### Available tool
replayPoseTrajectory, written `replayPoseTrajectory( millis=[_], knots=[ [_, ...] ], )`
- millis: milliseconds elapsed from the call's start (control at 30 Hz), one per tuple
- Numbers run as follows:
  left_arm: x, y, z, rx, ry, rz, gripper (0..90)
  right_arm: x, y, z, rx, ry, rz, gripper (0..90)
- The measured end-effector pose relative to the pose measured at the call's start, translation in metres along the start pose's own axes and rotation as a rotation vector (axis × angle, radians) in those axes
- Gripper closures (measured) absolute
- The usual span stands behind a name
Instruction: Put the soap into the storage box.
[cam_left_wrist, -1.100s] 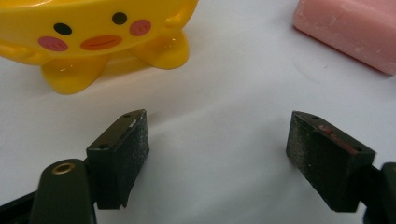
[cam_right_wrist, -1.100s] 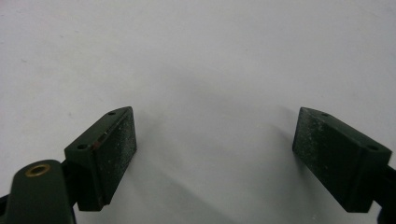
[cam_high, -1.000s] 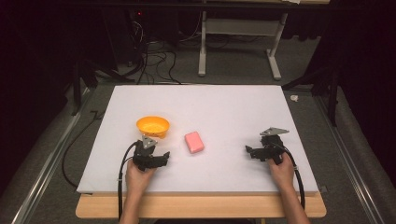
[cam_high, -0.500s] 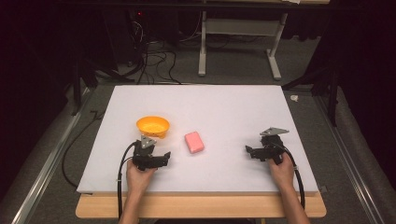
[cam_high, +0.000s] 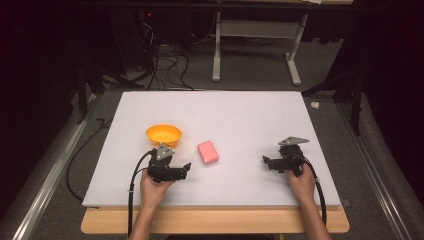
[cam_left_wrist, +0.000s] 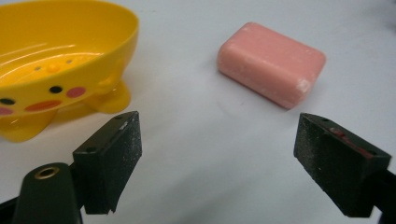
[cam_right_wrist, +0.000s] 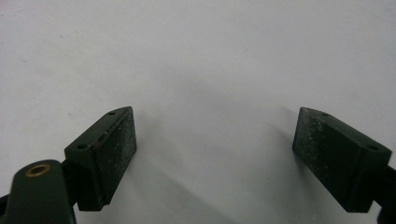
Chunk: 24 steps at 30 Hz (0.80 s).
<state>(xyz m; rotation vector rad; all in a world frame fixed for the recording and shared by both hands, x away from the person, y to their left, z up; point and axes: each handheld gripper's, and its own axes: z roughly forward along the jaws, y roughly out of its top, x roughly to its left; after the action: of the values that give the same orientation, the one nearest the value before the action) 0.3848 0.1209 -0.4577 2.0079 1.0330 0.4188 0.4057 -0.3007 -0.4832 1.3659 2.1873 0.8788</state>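
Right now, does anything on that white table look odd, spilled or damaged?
Only slightly: the pink rectangular soap bar lies bare on the white table, beside the empty yellow plastic duck-faced soap dish, not in it. One corner looks scuffed pale. Nothing is spilled, and the dish stands upright.

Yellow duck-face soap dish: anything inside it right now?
The yellow plastic duck-face soap dish looks empty: glossy basin with small drain holes. Its near wall hides part of the floor. The pink rectangular soap bar lies beside it.
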Motion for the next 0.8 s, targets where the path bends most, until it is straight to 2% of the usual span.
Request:
replayPoseTrajectory(
  millis=[267, 400, 667, 733, 800],
  knots=[
    [-0.01, 0.009, 0.008, -0.011, -0.041, 0.014, 15.5, 0.0, 0.0, 0.0, -0.001, -0.001, 0.0, 14.3],
    [-0.015, 0.014, 0.013, 0.003, -0.061, 0.024, 14.4, 0.0, 0.0, 0.0, 0.0, -0.001, 0.0, 14.2],
    [-0.024, 0.027, 0.026, 0.011, -0.079, 0.056, 12.9, 0.0, 0.0, 0.0, 0.001, 0.0, -0.002, 14.2],
    [-0.026, 0.03, 0.03, 0.008, -0.071, 0.067, 12.2, 0.0, 0.0, 0.0, 0.001, -0.001, -0.002, 14.3],
    [-0.028, 0.034, 0.035, 0.009, -0.078, 0.063, 11.0, 0.0, 0.0, 0.0, 0.001, -0.001, -0.002, 14.3]
  ],
)
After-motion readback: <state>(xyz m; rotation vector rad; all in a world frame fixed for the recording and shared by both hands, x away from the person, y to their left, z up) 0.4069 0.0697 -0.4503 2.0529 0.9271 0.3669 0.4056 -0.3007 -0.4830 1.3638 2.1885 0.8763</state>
